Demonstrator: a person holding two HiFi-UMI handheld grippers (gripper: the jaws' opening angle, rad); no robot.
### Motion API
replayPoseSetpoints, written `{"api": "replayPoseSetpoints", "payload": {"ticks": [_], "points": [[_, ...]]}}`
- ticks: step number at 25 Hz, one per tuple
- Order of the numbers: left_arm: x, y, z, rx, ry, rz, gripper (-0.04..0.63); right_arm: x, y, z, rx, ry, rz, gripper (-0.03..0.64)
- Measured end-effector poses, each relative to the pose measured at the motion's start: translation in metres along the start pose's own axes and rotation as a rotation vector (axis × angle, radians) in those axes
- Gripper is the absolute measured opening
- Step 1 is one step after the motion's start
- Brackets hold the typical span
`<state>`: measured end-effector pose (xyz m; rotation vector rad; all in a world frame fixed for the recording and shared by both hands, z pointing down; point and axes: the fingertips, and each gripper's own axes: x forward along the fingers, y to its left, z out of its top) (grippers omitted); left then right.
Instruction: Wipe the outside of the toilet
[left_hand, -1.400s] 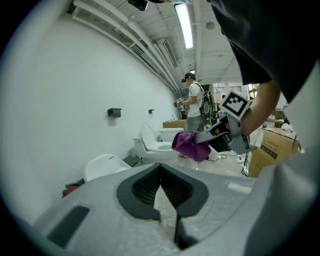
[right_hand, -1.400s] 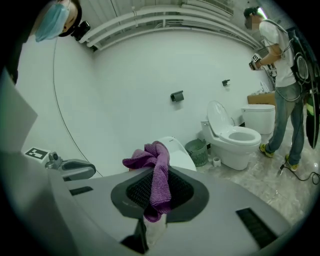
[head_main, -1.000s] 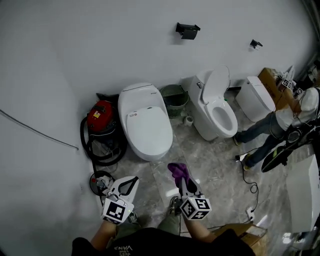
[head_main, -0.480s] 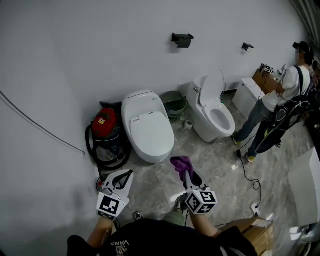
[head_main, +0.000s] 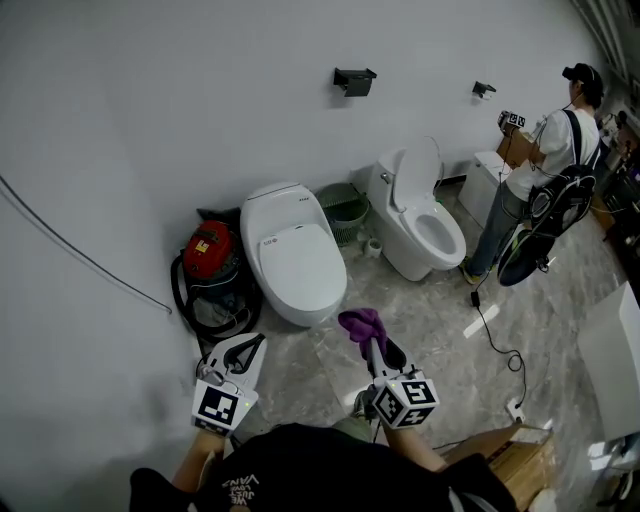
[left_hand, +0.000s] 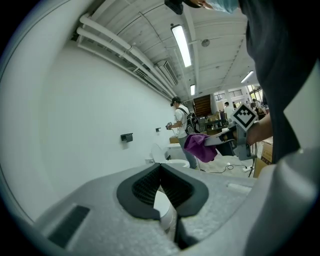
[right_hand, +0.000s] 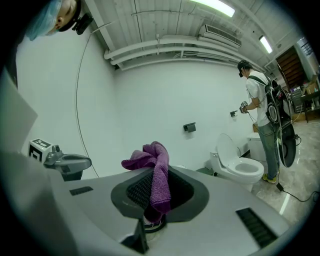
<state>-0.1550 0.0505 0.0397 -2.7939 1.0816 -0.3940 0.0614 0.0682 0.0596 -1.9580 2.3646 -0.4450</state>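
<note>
A white toilet (head_main: 290, 252) with its lid down stands against the wall, ahead of both grippers. My right gripper (head_main: 368, 338) is shut on a purple cloth (head_main: 361, 322), held above the floor just short of the bowl's front. In the right gripper view the cloth (right_hand: 156, 170) hangs bunched between the jaws of that gripper (right_hand: 159, 172). My left gripper (head_main: 256, 346) hovers left of it with its tips together and nothing between them; its own view shows the jaws (left_hand: 161, 166) meeting. From there the cloth (left_hand: 199, 146) shows off to the right.
A red vacuum (head_main: 209, 251) with a black hose sits left of the toilet. A green basket (head_main: 346, 206) stands behind it. To the right is a second toilet (head_main: 428, 228) with its lid up. A person (head_main: 535, 175) stands beyond it. A cable (head_main: 497, 335) trails over the floor.
Both grippers have stayed nearly where they were, cloth still held. The head view has shifted a little, and the person on the right now stands upright closer to the back wall.
</note>
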Motion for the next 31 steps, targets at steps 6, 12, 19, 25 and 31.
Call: {"api": "replayPoseSetpoints", "payload": {"ticks": [6,12,19,25,31], "points": [[0.003,-0.005,0.004,-0.006,-0.026,-0.019,0.006,-0.001,0.008,0.000,-0.013,-0.005,0.007,0.043],[0.001,-0.007,0.005,-0.015,-0.030,-0.020,0.006,-0.005,0.012,0.000,-0.018,-0.005,0.009,0.043],[-0.004,-0.007,0.004,-0.025,-0.030,-0.008,0.006,-0.010,0.015,-0.003,-0.021,0.004,0.014,0.043],[-0.008,-0.011,0.001,-0.039,-0.035,-0.009,0.006,-0.012,0.014,-0.005,-0.022,0.009,0.013,0.043],[-0.003,-0.014,0.000,-0.040,-0.046,-0.010,0.006,-0.009,0.012,-0.010,-0.023,0.015,0.020,0.043]]}}
